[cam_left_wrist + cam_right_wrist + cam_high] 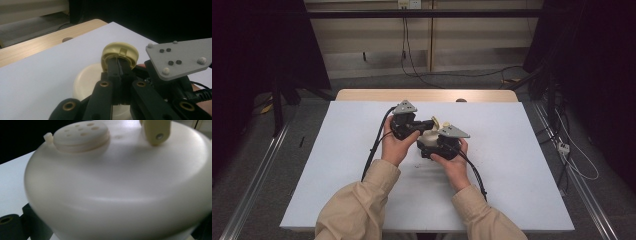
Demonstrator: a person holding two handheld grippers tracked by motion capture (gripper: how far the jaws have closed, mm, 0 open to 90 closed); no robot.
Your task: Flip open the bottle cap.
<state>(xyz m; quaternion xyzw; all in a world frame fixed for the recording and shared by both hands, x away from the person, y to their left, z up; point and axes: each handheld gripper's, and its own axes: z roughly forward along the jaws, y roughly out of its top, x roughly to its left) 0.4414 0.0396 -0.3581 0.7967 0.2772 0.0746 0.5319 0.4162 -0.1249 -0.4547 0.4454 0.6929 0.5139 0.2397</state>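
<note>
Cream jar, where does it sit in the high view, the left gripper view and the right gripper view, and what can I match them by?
High view: cream jar at mid-table, between the two hands.
Left gripper view: lower centre, behind the black jaws.
Right gripper view: close up, across nearly the whole picture.
Shared landmark: the yellow cap on top of it, clamped by the left tool.

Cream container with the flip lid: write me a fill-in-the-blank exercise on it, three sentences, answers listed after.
1. The left gripper has its fingers closed on the raised yellowish ____ of the cream container.
2. In the right gripper view, the container's round top insert is pierced with several ____.
3. The container is held over a table whose top is covered in ____.

Missing words: lid; holes; white
</note>
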